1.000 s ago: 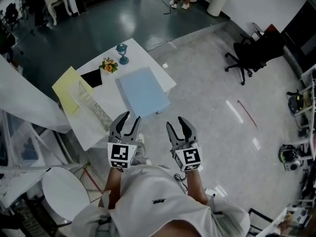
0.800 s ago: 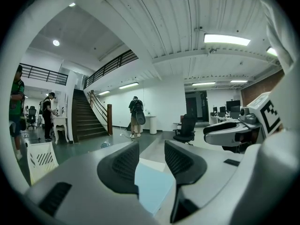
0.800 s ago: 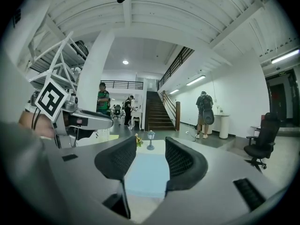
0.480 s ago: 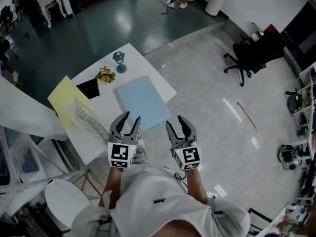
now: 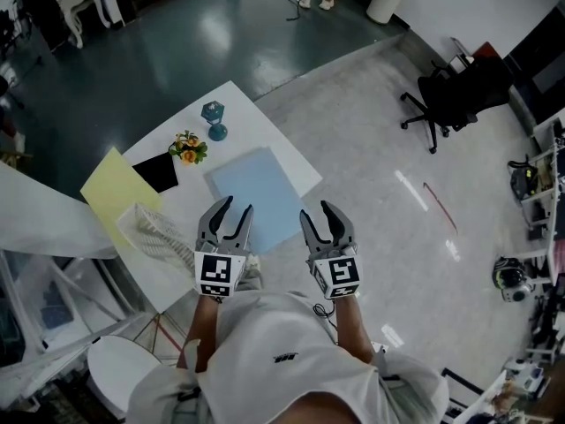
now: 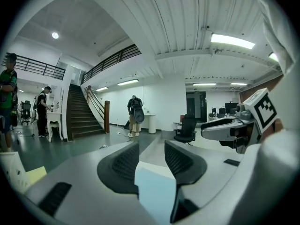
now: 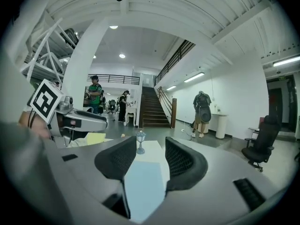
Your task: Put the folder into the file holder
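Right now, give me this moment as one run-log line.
left tongs: open, empty | right tongs: open, empty | blue folder: flat, ungrasped | file holder: left of folder

The folder lies flat on the desk, just ahead of my left tool and right tool. The file holder sits on the desk to the left of my left tool, with a flat sheet behind it. Beyond the folder stand a flower bunch and a lantern.
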Action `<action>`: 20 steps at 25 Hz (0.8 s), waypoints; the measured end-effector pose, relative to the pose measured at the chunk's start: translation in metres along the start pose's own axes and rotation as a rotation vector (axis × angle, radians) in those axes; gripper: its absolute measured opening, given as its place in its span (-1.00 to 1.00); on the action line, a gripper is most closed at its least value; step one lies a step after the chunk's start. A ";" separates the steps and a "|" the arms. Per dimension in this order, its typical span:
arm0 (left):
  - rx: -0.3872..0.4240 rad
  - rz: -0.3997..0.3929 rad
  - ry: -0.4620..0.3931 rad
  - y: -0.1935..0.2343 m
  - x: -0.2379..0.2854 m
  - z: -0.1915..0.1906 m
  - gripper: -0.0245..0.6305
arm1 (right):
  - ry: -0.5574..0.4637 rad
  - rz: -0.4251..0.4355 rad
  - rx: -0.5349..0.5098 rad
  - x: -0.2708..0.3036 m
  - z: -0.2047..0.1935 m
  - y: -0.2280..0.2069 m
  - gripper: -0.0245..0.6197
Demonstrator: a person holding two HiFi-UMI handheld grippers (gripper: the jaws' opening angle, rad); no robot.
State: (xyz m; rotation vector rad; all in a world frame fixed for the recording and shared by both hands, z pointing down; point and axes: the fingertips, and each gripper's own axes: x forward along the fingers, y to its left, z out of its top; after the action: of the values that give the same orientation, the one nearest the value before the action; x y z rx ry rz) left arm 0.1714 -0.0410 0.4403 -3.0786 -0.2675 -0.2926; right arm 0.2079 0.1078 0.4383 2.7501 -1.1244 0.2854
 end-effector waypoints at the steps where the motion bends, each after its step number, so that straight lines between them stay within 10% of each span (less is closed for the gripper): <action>1: -0.004 -0.002 0.005 0.005 0.005 -0.002 -0.37 | 0.006 -0.003 0.000 0.007 0.000 -0.002 -0.32; 20: -0.138 0.022 0.146 0.061 0.093 -0.067 -0.37 | 0.122 0.032 0.008 0.118 -0.032 -0.036 -0.32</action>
State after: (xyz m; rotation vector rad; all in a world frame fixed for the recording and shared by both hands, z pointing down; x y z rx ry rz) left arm 0.2599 -0.0894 0.5229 -3.1706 -0.2157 -0.5549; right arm 0.3124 0.0607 0.4943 2.6819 -1.1384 0.4559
